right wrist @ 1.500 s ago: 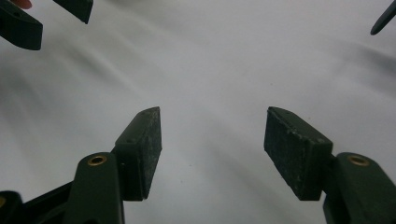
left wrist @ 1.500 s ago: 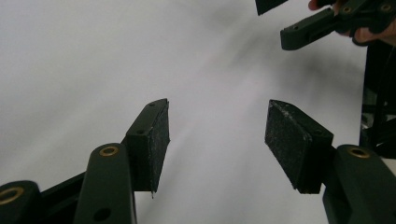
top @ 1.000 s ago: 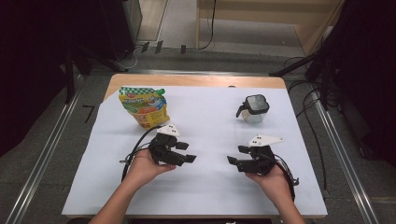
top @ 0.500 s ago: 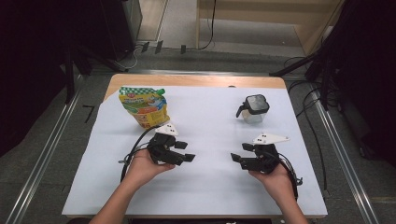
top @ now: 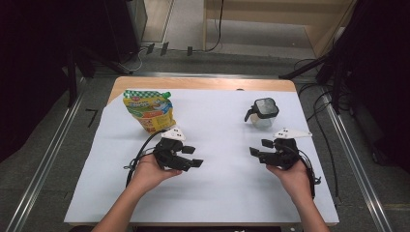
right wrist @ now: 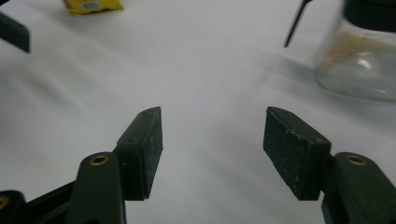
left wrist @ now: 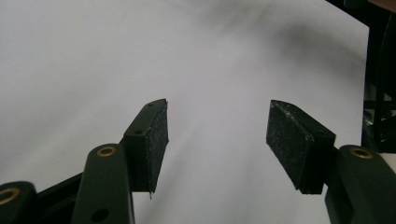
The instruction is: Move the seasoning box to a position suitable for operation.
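White paper covers the table. Left hand-held gripper and right hand-held gripper both gape wide, empty, between yellow snack pouch and clear glass jar.

the clear glass jar with a black plastic lid looks smooth and glossy at two o'clock; the yellow printed plastic pouch shines at ten o'clock; the white paper-covered table is matt.
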